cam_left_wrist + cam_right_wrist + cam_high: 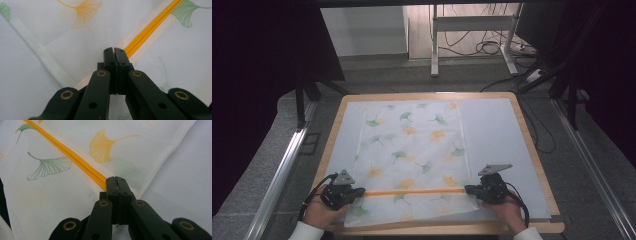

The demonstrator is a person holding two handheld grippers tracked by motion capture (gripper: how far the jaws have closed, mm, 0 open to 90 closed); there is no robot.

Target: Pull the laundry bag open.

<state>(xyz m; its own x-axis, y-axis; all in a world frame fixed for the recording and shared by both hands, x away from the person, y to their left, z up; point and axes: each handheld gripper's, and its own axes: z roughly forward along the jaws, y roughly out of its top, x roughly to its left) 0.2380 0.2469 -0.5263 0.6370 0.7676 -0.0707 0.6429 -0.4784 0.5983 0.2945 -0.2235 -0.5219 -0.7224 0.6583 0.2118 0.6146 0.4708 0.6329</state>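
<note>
The left gripper [356, 192] is seen at the near left of the table [539, 165], held in a hand [319, 212] that enters from the near edge. Its jaws are closed flat against each other at the left end of the orange zipper [412, 192]. In the left gripper view the tips meet right at the zipper's end [150, 27]; whether a pull tab or cloth is pinched between them cannot be told.

The right gripper [468, 189] is seen at the near right, held in the other hand [507, 210]. Its jaws are likewise clenched together, at the right end of the zipper. In the right gripper view the tips sit on the zipper's end [75, 158], beside the hemmed edge of the bag; what is pinched there, if anything, cannot be told.

The mesh laundry bag [412, 150] is laid flat on a pale mat [497, 135] that covers the table top. The bag is white and translucent, printed with green and orange ginkgo leaves. It runs from near the near edge toward the far edge, left of centre. The zipper crosses it from side to side close to the near end and appears closed along its visible length. No bulge is visible in the bag; its contents cannot be made out.

Beyond the far edge, a grey floor, a white frame [472, 30] and loose cables [484, 47] are noted.
</note>
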